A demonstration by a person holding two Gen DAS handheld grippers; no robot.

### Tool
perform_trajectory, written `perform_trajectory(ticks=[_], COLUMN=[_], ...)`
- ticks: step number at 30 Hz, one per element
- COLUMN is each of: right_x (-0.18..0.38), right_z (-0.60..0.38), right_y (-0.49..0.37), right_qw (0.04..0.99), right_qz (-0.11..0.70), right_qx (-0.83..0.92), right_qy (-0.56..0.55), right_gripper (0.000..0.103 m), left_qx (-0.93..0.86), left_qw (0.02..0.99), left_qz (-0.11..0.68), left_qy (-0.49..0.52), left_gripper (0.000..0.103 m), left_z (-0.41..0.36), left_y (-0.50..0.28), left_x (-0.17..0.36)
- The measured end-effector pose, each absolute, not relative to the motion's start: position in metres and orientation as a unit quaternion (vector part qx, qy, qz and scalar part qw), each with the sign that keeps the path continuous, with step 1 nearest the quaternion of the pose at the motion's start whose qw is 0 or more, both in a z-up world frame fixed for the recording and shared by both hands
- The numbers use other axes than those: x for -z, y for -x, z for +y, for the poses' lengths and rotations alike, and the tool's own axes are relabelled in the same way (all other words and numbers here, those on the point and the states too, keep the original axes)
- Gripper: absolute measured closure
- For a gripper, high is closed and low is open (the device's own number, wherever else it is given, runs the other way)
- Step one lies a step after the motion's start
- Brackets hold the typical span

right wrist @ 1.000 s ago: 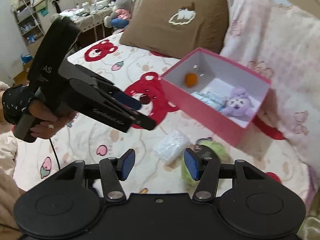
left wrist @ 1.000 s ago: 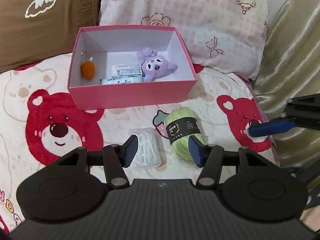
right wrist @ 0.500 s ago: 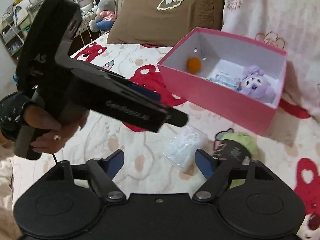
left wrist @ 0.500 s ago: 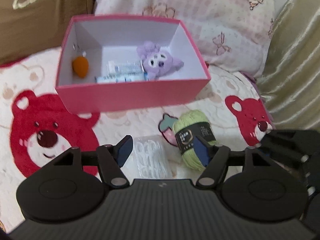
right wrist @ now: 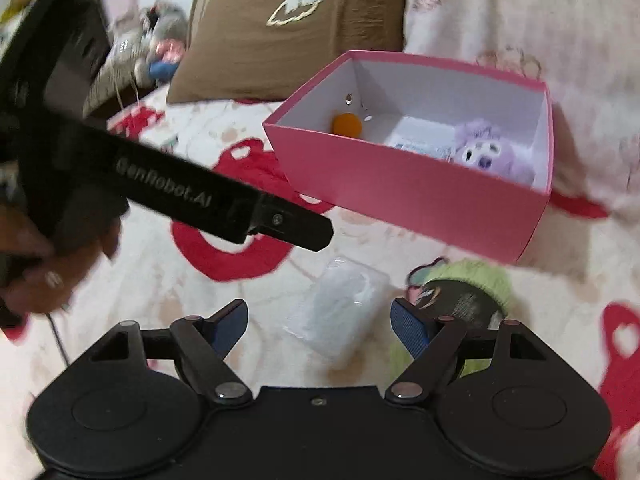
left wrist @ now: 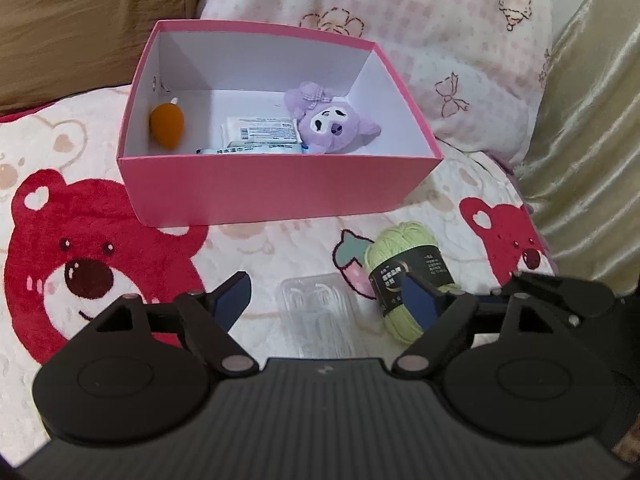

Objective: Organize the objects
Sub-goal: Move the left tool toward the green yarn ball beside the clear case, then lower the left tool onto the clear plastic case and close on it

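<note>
A pink box (left wrist: 276, 188) (right wrist: 420, 200) stands on the bear-print bedspread. It holds an orange felt ball (left wrist: 167, 125), a white wipes packet (left wrist: 260, 133) and a purple plush toy (left wrist: 332, 122). In front of it lie a clear plastic case (left wrist: 318, 316) (right wrist: 340, 308) and a green yarn skein (left wrist: 408, 276) (right wrist: 472, 292). My left gripper (left wrist: 328, 300) is open, with the clear case between its jaws. My right gripper (right wrist: 320, 320) is open, just above the clear case, with the yarn by its right finger.
A brown pillow (left wrist: 80, 20) and a pink checked pillow (left wrist: 400, 32) lean behind the box. A beige curtain (left wrist: 592, 140) hangs at the right. The left gripper's body (right wrist: 180, 196) and the hand holding it cross the right wrist view at the left.
Both grippers have opened wider and moved closer to the clear case and the yarn. The right gripper has swung round towards the box.
</note>
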State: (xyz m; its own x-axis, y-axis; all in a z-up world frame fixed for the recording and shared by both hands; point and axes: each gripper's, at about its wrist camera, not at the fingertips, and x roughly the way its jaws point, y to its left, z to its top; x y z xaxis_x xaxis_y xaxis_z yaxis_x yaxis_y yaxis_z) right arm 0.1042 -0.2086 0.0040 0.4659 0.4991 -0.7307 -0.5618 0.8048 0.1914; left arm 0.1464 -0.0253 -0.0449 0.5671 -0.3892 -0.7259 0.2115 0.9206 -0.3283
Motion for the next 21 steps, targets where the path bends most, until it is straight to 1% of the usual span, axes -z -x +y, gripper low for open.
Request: perform_trajectory(ticks=[4, 8, 12, 15, 21], right_x=[0.004, 0.013, 0.026, 0.036, 0.053], right_z=[-0.204, -0.201, -0.196, -0.198, -0.197], right_y=[-0.088, -0.075, -0.067, -0.070, -0.073], right_qw=[0.869, 0.856, 0.868, 0.877, 0.892], right_qz=[0.390, 0.406, 0.382, 0.372, 0.351], right_qx=[-0.305, -0.319, -0.316, -0.303, -0.283], right_qy=[0.006, -0.001, 0.023, 0.020, 0.034], right_gripper=[0.021, 0.021, 0.021, 0.021, 0.021], left_qx=[0.171, 0.170, 0.167, 0.157, 0.160], left_qw=[0.883, 0.882, 0.877, 0.880, 0.876], left_qz=[0.425, 0.428, 0.437, 0.435, 0.435], left_qy=[0.105, 0.102, 0.111, 0.105, 0.134], left_gripper=[0.012, 0.012, 0.011, 0.011, 0.011], left_z=[-0.024, -0.026, -0.025, -0.025, -0.021], left_y=[-0.147, -0.156, -0.156, -0.153, -0.145], left_x=[0.050, 0.051, 0.058, 0.068, 0.090])
